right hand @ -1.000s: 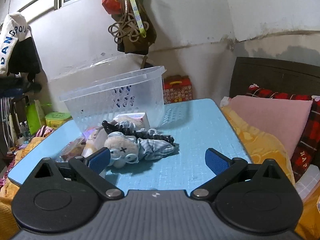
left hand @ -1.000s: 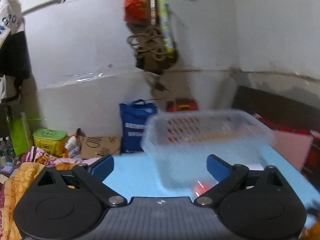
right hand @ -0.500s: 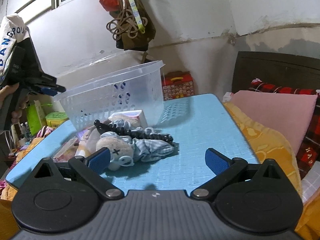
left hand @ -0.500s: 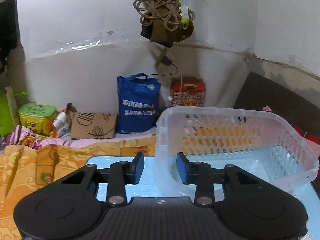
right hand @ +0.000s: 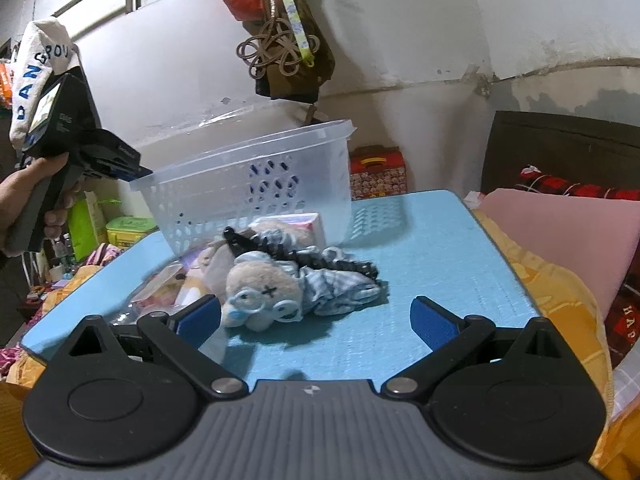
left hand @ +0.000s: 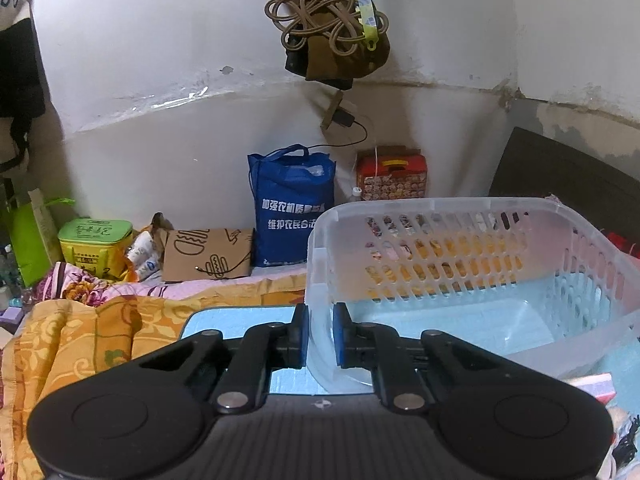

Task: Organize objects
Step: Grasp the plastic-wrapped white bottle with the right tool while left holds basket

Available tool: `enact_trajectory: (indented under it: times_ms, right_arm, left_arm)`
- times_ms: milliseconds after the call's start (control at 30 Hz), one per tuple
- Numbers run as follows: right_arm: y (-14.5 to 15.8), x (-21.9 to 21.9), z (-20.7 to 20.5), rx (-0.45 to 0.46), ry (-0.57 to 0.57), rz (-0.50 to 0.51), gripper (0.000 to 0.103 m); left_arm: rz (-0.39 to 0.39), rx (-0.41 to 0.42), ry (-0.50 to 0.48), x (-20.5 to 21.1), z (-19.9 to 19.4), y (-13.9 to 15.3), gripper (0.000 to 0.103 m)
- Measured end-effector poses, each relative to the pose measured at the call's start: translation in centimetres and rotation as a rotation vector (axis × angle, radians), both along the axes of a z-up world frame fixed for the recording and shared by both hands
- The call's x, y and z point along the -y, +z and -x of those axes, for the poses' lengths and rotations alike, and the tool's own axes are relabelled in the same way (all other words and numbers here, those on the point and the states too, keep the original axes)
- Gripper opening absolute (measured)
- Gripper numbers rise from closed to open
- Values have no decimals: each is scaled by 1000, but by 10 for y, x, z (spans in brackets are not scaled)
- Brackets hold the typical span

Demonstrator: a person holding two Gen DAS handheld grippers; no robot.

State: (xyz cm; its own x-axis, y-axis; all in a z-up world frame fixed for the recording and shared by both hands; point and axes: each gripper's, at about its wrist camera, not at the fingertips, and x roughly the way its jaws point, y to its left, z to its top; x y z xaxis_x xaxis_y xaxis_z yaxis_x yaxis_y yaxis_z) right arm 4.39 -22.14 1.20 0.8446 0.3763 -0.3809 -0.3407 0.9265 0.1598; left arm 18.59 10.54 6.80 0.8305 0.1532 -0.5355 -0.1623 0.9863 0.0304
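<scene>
A clear plastic basket (left hand: 460, 264) with slotted walls stands on the light blue table (left hand: 236, 320). My left gripper (left hand: 320, 334) is shut on the basket's near left corner wall, one blue pad on each side of it. In the right wrist view the same basket (right hand: 248, 184) is tilted up, held at its left rim by the left gripper (right hand: 136, 168) in a person's hand. In front of it lies a pile: a beige plush toy (right hand: 260, 292), striped cloth (right hand: 336, 284), a black hair clip (right hand: 304, 256) and a small box (right hand: 304, 224). My right gripper (right hand: 316, 320) is open, near the plush.
A blue bag (left hand: 292, 204), a cardboard piece (left hand: 208, 252), a red patterned box (left hand: 392, 178) and a green tub (left hand: 96, 240) sit by the wall behind the table. Orange bedding (left hand: 80, 336) lies left, a pink pillow (right hand: 568, 236) right.
The left gripper swung onto the basket's near corner and its jaws went from wide open to shut on the wall. The basket's left side has lifted. The right gripper stayed put.
</scene>
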Motion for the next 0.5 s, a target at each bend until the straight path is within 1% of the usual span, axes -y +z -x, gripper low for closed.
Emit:
enact_trajectory:
  times_ms: [200,300,333,400,500]
  right_arm:
    - [-5,-20,11,-16,86,-18,103]
    - [-11,-38,22,-17,119,-44,103]
    - [-13,-46,26,-15,123,-39,103]
    - [-18,-63,34,11,104,-3,103]
    - [-23,-85,40,61,30,45,103]
  left_arm:
    - [15,9,-4,-4,-1,0,17]
    - [29,11,-5,-6,-1,-1,17]
    - [30,12,-4,-6,-1,-1,17]
    - [25,13,-4,-5,-1,-1,17]
    - [16,18,-7,-6,0,-2,17]
